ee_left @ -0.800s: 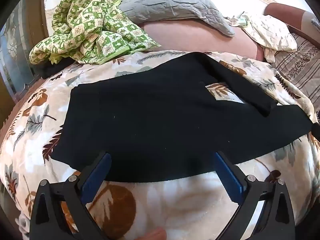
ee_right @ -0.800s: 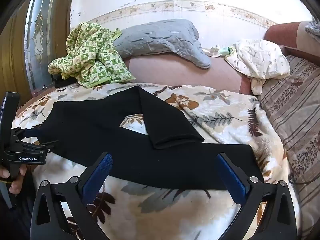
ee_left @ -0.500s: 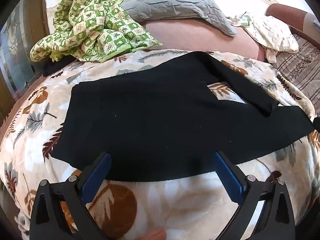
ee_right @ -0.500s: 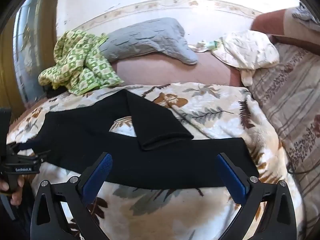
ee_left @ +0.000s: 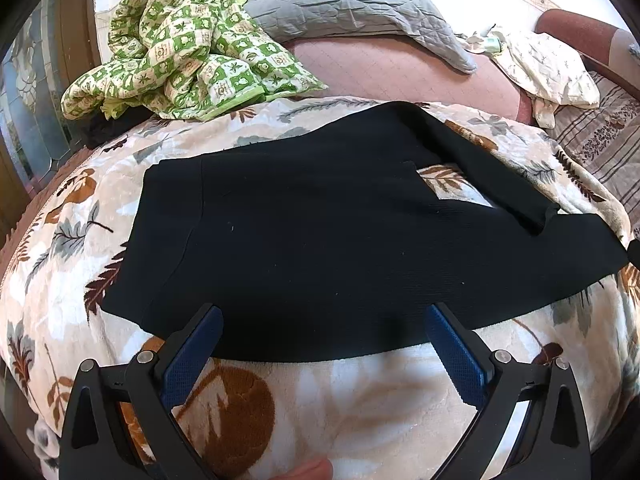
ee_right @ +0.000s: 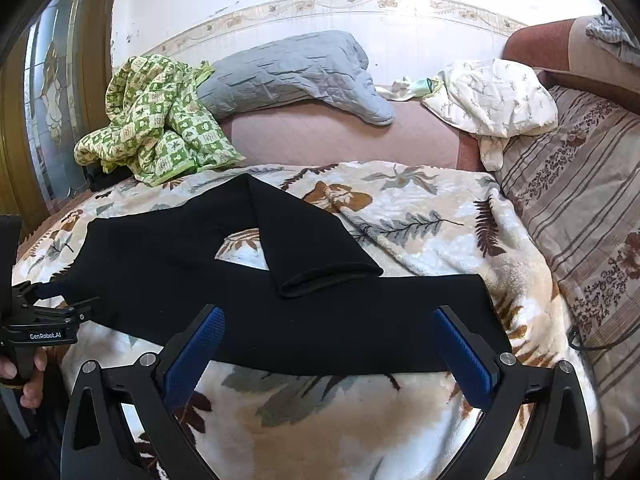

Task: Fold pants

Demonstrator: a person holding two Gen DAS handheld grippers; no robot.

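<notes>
With both jaws wide over the bed's near edge, I should pinch the black pants (ee_left: pixel 320 240) hem squarely before lifting.

Green quilt (ee_left: pixel 188 40), grey pillow (ee_right: pixel 292 72) crowd far side.

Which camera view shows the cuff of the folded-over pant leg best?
The right wrist view: the cuff faces the camera, its open hem visible. In the left wrist view the cuff is small, far right and seen edge-on.
</notes>
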